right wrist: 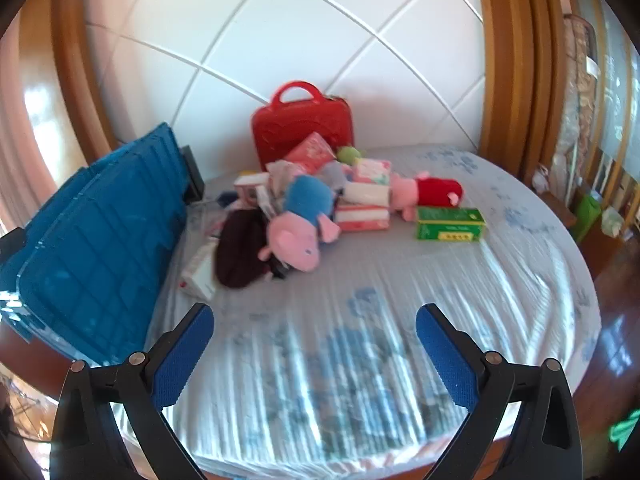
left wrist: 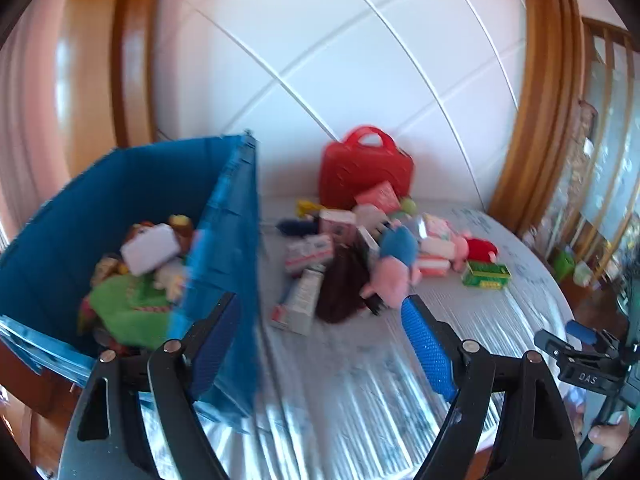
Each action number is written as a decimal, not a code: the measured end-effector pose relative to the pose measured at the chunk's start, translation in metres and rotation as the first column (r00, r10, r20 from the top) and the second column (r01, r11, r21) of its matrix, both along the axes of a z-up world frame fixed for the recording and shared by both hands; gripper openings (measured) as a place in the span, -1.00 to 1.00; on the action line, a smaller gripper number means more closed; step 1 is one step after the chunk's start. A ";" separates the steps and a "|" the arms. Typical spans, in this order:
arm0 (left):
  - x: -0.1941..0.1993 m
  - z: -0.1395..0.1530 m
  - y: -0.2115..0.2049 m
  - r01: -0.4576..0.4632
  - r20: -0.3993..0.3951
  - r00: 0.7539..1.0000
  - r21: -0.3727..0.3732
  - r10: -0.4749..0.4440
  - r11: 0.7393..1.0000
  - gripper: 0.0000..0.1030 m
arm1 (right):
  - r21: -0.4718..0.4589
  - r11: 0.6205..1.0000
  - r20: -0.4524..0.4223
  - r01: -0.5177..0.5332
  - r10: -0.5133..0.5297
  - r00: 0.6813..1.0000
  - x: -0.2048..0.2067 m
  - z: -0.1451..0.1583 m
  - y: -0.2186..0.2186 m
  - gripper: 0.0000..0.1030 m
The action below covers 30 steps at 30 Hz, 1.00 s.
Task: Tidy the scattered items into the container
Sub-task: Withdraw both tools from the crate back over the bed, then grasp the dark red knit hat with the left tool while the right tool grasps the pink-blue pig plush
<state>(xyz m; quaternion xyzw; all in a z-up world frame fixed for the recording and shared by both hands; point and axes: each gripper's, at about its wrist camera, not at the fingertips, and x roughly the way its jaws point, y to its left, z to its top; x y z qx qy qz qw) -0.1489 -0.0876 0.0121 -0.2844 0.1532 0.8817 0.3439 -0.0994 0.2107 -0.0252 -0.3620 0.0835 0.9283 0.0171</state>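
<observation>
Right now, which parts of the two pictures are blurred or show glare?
Left wrist view: the blue bin wall and the bed sheet nearby smear with motion blur. Right wrist view: the sheet streaks too, and the wooden frame on the left shows glare; both views bend straight lines.

Round bed (right wrist: 500,280), pale printed cover: blue crate (right wrist: 100,248), red case (right wrist: 304,128), toy-and-box heap (right wrist: 320,208).

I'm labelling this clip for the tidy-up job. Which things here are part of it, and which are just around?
Part of the job:
- blue crate
- pink pig plush
- green box
- dark brown cloth
- left gripper, right gripper, both open and empty

Just around:
- bed cover
- wooden frame
</observation>
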 end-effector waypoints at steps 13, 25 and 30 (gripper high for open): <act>-0.032 -0.101 0.074 0.142 0.211 0.972 -0.154 -0.108 0.978 0.59 | -0.048 0.999 0.132 0.004 0.002 0.991 -0.042 -0.046 0.022 0.99; -0.085 -0.192 0.121 0.157 0.294 0.953 -0.285 -0.069 0.946 0.59 | -0.051 0.998 0.276 -0.019 0.033 0.961 -0.126 -0.100 0.003 0.99; -0.110 -0.203 0.137 0.096 0.303 0.953 -0.280 -0.007 0.955 0.59 | -0.065 0.994 0.320 -0.083 0.099 0.942 -0.171 -0.124 0.000 0.99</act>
